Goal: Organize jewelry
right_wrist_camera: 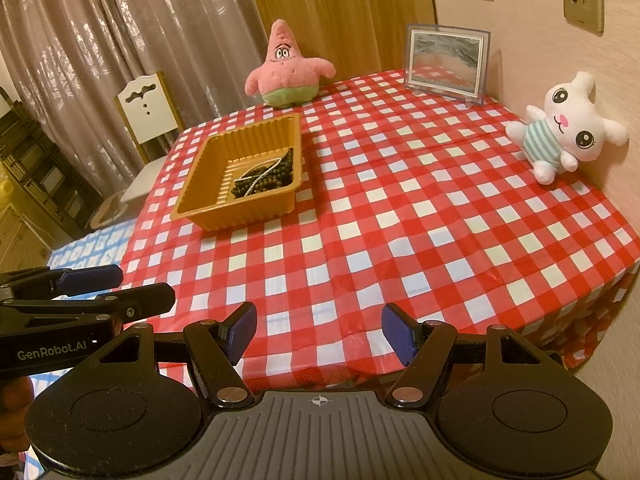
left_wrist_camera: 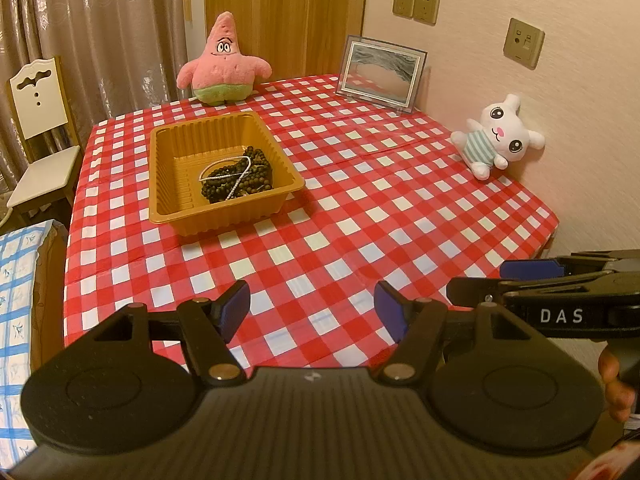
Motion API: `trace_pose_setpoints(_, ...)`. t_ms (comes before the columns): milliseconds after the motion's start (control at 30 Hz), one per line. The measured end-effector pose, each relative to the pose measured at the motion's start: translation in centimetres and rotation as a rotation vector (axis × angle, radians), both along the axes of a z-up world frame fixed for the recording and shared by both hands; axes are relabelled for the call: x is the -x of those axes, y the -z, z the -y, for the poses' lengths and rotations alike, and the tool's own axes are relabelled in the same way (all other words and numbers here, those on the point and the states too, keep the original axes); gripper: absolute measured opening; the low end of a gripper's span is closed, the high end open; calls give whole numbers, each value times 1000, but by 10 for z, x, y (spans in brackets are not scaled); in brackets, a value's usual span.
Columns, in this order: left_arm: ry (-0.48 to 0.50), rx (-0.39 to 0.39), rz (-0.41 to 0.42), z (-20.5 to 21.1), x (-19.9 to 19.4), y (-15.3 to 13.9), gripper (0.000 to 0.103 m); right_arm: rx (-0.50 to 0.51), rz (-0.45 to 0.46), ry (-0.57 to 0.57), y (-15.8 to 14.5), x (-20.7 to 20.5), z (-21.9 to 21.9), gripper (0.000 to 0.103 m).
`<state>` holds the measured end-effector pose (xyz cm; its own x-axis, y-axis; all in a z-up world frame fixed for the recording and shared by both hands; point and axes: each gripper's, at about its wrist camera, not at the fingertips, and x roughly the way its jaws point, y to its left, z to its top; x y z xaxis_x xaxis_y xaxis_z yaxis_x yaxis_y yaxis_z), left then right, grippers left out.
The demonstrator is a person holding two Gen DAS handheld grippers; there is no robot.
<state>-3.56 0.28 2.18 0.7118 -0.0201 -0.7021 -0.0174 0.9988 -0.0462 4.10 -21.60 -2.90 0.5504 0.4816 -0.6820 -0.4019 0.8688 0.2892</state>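
A table (left_wrist_camera: 360, 184) under a red-and-white checked cloth fills both views. Against the wall behind it hang curtains (left_wrist_camera: 100, 20), and a white chair (left_wrist_camera: 38, 120) stands at about 9 o'clock off the table's edge in the left wrist view.

Next in size, the pink starfish plush (left_wrist_camera: 222, 62) sits at 12 o'clock on the far edge, with the framed picture (left_wrist_camera: 380, 72) at about 1 o'clock, propped upright near the wall. The white bunny plush (left_wrist_camera: 498, 136) leans against the wall at 3 o'clock.

The gold plastic tray (left_wrist_camera: 176, 200) lies at about 11 o'clock, well apart from all 3 ornaments. Inside it (toward its right half) rests a heap of dark beads (left_wrist_camera: 240, 176) with a thin silver chain (left_wrist_camera: 236, 184) draped across it.

The left gripper (left_wrist_camera: 310, 312) hovers at 6 o'clock over the near edge, its 2 blue pads spread wide with nothing between them. The right gripper (right_wrist_camera: 318, 332) does the same just beside it, jaws parted and empty; each shows at the edge of the other's view.
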Motion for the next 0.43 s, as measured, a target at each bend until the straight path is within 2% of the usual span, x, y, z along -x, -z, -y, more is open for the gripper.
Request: trace_pose_setpoints(433,-4,-4,9,4,-2,-2,66,-1,-2,-1,1,-3,2,69)
